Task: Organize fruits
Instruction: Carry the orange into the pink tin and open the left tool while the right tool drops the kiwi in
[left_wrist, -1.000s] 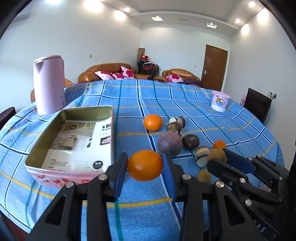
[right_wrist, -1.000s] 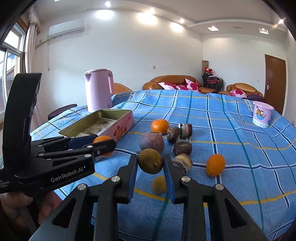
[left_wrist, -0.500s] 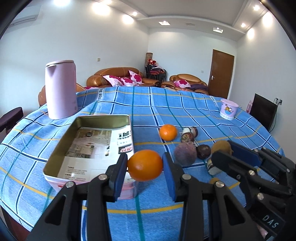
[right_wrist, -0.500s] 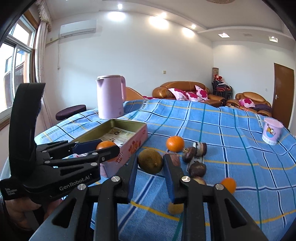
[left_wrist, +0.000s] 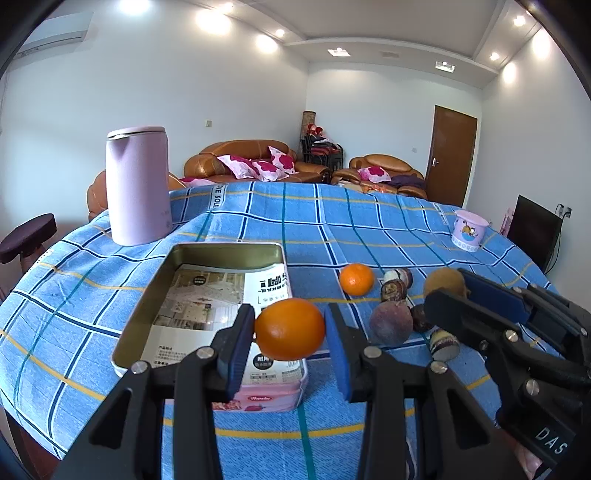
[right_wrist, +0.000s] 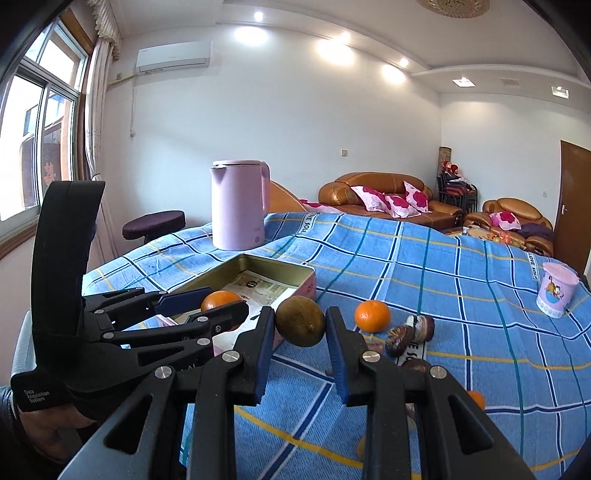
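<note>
My left gripper is shut on an orange and holds it above the near right corner of the open pink tin, which is lined with printed paper. My right gripper is shut on a brown-green round fruit, held in the air just right of the tin. The right gripper also shows in the left wrist view, and the left gripper in the right wrist view. Another orange, a purple fruit and several small dark fruits lie on the blue checked cloth.
A tall pink kettle stands behind the tin. A small pink cup stands at the far right of the round table. A small orange fruit lies near the right gripper's side. Sofas, a stool and a door lie beyond.
Both grippers have risen and moved left with their fruits, toward the tin. The orange now hangs over the tin's near corner; the brown-green fruit is beside the tin.
</note>
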